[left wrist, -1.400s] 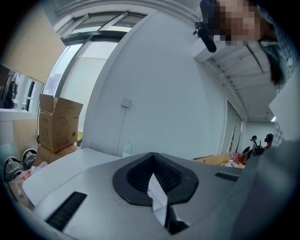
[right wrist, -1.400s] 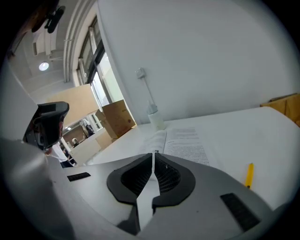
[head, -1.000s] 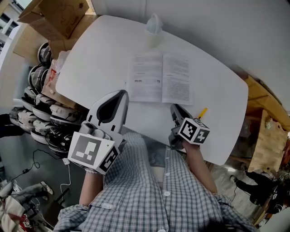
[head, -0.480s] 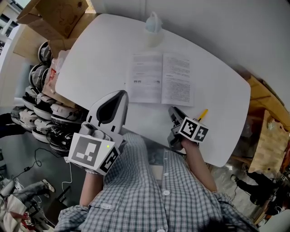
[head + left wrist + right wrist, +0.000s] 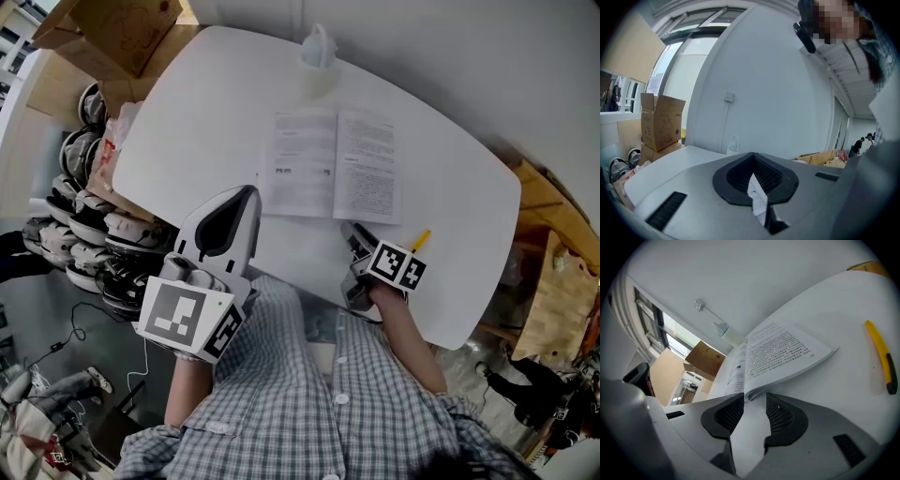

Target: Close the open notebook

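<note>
Left gripper (image 5: 753, 160), fingers (image 5: 693, 199) together; white table (image 5: 665, 161) beyond, cardboard box (image 5: 661, 119) at left.

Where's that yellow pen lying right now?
In the head view the yellow pen lies on the white table at the right side, just beyond the lower right corner of the open notebook.

The person wore a checked shirt (image 5: 281, 412) in grey, white and blue, with small white buttons (image 5: 345, 400) down the front and sleeves ending above the forearms. Each hand carried a pale grey, smoothly tapered claw with black ribbed pads (image 5: 780, 416) and black slots (image 5: 846, 450). The left claw (image 5: 247, 191) carried a white cube (image 5: 187, 321) with grey square markers. The right claw (image 5: 349, 229) carried a black-and-white marker cube (image 5: 398, 266). Its jaws had just been opening, with nothing between them.
</note>
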The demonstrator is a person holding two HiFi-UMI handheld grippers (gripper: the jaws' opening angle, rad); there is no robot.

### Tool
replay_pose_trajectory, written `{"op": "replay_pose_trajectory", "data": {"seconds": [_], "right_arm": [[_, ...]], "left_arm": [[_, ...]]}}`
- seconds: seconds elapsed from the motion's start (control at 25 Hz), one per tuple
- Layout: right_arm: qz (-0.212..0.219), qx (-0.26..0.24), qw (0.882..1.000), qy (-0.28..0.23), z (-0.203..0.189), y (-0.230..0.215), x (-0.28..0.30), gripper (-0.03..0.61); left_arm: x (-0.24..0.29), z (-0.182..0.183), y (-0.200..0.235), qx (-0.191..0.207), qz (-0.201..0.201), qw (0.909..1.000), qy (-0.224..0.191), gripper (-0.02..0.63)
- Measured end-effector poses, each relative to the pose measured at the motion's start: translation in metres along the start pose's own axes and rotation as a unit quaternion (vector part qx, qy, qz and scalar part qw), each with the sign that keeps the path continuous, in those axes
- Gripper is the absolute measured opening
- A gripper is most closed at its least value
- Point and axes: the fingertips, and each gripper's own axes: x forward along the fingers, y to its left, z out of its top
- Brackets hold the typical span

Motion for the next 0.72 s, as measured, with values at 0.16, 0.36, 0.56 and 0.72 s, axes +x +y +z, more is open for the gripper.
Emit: {"op": "replay_pose_trajectory", "data": {"seconds": [0.16, 0.36, 0.56, 0.72], "right_arm": [[0.006, 0.021, 1.000, 0.008, -0.001, -0.002, 0.006, 0.124], [0.032, 0.049, 0.998, 0.010, -0.003, 0.001, 0.009, 0.126], [0.056, 0.068, 0.996, 0.014, -0.007, 0.008, 0.009, 0.137], [0.054, 0.076, 0.996, 0.014, -0.008, 0.003, 0.008, 0.141]], "left_arm": [[0.003, 0.001, -0.002, 0.000, -0.001, 1.0000, 0.000, 0.005], [0.008, -0.002, -0.005, -0.002, -0.006, 1.0000, 0.007, 0.006], [0.014, -0.002, -0.008, -0.002, -0.013, 0.9999, 0.008, 0.006], [0.019, -0.002, -0.007, -0.005, -0.014, 0.9999, 0.009, 0.005]]}}
